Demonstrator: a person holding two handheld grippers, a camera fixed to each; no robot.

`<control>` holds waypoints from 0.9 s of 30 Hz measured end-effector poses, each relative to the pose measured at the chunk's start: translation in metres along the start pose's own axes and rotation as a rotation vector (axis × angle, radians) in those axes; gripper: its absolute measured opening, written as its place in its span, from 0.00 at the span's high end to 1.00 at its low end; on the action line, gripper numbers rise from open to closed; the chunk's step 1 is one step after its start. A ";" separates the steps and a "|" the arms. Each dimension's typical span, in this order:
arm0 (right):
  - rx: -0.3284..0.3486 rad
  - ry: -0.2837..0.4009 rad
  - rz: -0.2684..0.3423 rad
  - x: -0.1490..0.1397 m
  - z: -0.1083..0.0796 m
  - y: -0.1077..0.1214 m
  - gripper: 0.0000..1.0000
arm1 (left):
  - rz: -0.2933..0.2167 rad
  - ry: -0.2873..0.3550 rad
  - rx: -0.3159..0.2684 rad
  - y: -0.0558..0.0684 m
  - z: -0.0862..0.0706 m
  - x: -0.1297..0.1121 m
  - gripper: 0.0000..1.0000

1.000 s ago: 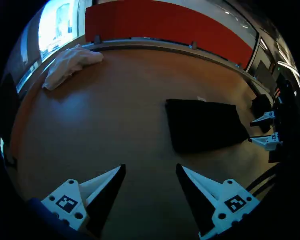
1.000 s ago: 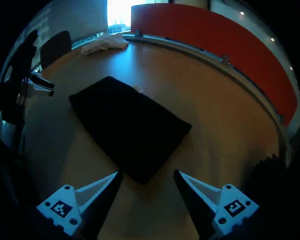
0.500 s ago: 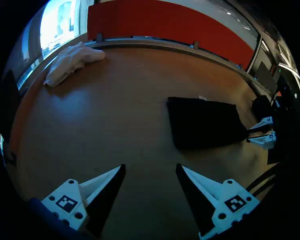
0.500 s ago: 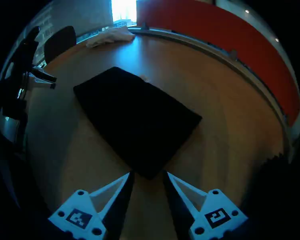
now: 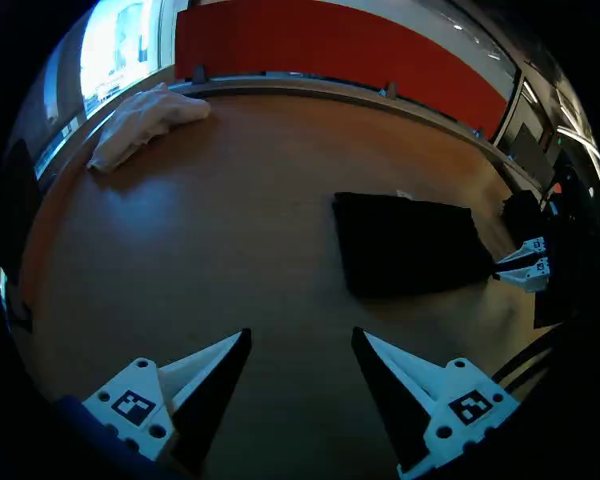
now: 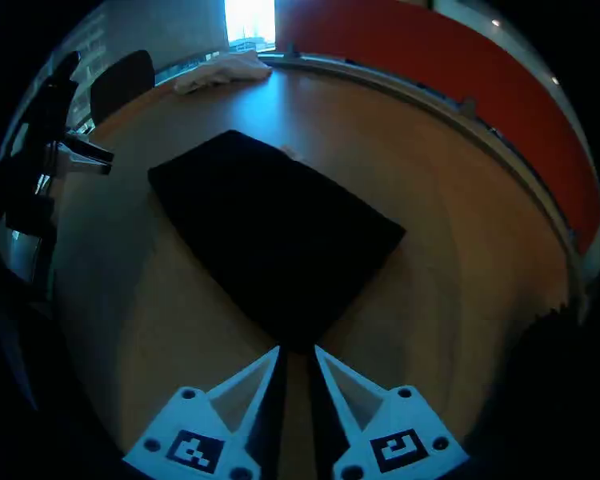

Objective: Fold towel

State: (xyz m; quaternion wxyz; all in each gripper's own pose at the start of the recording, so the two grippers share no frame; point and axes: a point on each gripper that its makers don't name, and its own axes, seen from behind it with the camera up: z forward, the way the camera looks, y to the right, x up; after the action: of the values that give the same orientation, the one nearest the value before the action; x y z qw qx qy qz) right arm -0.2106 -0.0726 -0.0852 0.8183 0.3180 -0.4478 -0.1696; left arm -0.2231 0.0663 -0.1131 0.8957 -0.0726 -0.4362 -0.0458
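A black towel [image 6: 272,232] lies flat on the wooden table [image 6: 452,264], folded to a rectangle. My right gripper [image 6: 298,356] has its fingers drawn almost together at the towel's near corner, which sits between the fingertips. In the left gripper view the same black towel [image 5: 408,244] lies right of centre, and the right gripper [image 5: 530,266] pinches its far right corner. My left gripper [image 5: 300,340] hovers open over bare table, well short of the towel, with nothing between its fingers. It also shows as the left gripper [image 6: 82,157] at the far left.
A crumpled white towel [image 5: 144,120] lies at the table's far left corner, seen again as the white towel [image 6: 220,72]. A red partition [image 5: 332,44] runs along the table's back edge. A dark chair [image 6: 120,80] stands beyond the table.
My right gripper has moved in to the black towel's near corner and its fingers have closed from wide apart to nearly together. The left gripper has stayed put.
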 end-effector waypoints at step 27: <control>-0.065 0.126 -0.044 0.056 -0.044 0.013 0.94 | -0.002 0.006 0.002 -0.004 -0.002 0.004 0.07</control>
State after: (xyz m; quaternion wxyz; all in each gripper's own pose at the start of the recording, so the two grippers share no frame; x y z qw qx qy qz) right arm -0.1435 -0.0780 -0.0592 0.8508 0.3112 -0.3824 -0.1816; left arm -0.2194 0.0624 -0.1110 0.8970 -0.0711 -0.4339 -0.0465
